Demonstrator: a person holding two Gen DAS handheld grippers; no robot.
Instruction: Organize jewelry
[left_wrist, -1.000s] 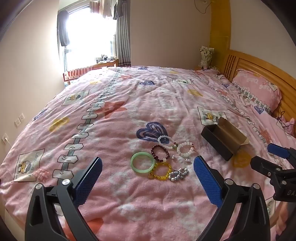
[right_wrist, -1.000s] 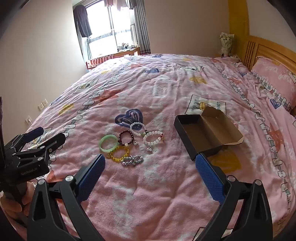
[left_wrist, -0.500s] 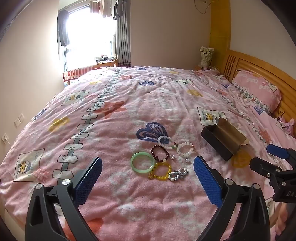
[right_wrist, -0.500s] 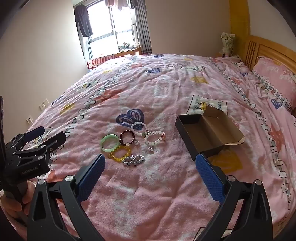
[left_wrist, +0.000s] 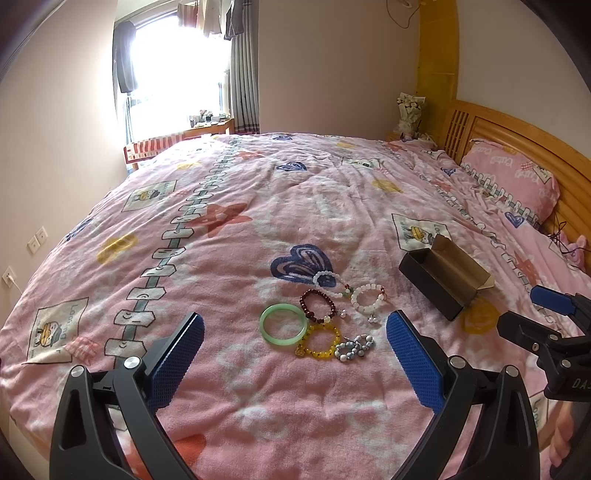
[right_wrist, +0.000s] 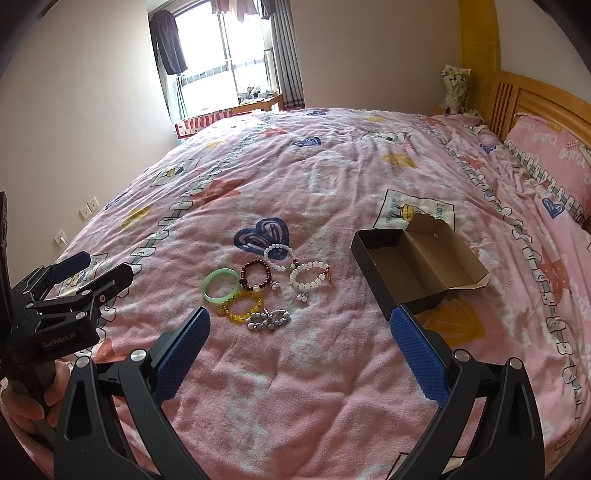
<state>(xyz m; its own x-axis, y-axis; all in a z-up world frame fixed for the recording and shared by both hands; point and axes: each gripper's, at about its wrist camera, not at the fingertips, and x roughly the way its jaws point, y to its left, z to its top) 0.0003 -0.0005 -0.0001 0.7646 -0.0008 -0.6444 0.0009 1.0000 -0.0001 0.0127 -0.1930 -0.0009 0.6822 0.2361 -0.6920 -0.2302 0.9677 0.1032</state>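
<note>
Our left gripper (left_wrist: 294, 360) and right gripper (right_wrist: 300, 349) are black frames with silver screws. Our fingers (left_wrist: 413, 360) wear blue textured pads. White lettering marks the housings.

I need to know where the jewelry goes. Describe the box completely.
The box is a small oblong carton, black outside and plain brown cardboard inside. It is open and looks empty, its lid flap folded back on the far side. It lies flat on the pink blanket, right of the bracelets and apart from them. Neither gripper touches it.
</note>
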